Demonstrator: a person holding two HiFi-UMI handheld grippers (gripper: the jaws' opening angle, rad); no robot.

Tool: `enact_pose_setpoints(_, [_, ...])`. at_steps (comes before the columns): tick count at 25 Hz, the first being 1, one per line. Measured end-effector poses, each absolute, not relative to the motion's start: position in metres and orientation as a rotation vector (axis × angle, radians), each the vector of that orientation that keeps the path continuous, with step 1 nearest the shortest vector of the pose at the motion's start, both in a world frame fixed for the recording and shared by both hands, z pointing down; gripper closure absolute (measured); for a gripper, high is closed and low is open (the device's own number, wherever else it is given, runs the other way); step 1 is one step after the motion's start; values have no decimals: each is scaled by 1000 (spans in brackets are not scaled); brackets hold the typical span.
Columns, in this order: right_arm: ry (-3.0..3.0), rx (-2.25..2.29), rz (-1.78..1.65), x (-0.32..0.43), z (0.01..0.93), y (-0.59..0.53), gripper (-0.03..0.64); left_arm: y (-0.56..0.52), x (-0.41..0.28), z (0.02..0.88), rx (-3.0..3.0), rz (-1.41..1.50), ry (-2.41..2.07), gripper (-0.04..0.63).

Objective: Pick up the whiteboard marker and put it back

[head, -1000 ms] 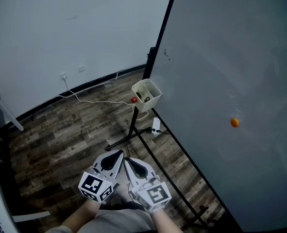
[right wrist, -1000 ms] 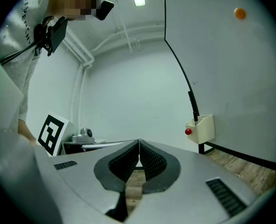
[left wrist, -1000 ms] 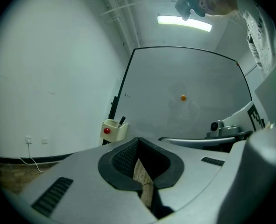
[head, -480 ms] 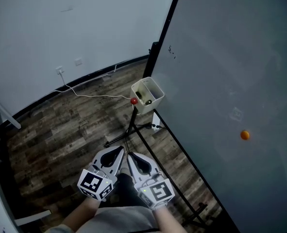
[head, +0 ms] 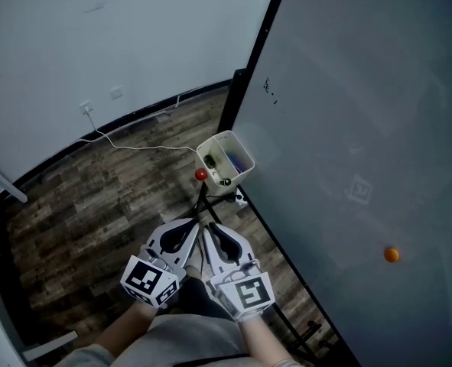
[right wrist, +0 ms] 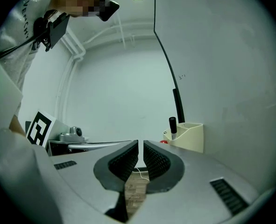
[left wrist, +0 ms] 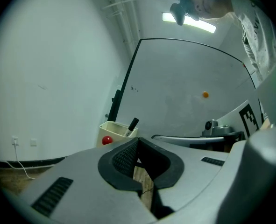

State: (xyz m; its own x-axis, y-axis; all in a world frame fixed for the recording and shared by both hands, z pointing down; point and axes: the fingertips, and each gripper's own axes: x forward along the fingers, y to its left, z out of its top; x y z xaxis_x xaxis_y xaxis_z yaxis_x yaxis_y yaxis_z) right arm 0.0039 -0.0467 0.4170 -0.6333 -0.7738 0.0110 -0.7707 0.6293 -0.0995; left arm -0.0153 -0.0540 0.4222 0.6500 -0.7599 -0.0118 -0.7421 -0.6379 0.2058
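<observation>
The left gripper (head: 196,225) hangs over the dark wood-plank floor (head: 95,205), its fingers pressed together on nothing. Just beside it, the right gripper (head: 209,228) has its fingers closed to a hairline slit and is also empty. Ahead of both, the black whiteboard marker (right wrist: 172,126) stands upright in the cream plastic holder box (head: 214,140). A small red ball (head: 200,174) sits at the box's near side, and the large grey whiteboard (head: 363,128) is to the right. Reaching in with the fingers unopened would likely tip the marker or jolt the box. A pinch on the smooth cap alone could slip.
</observation>
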Motion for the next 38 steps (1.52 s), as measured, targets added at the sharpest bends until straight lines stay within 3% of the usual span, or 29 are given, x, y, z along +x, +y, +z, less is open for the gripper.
enact_pose_setpoints(4, [2807,-1353,-153,2,403,-89,523,-97,-19,412,2674,-156,-1233,580])
enact_pose_setpoints(10, [2791,-1393,-101,16,404,-131,502,-134,-14,421,2666,-138,-1258,580])
enact_pose_setpoints(19, [2804,-1466,82,25,399,-162,495,-165,-11,425,2674,-114,-1272,580])
enact_pose_setpoints(38, [2832,-1426,39,18,404,-180,516,-199,-7,415,2729,-65,-1229,580])
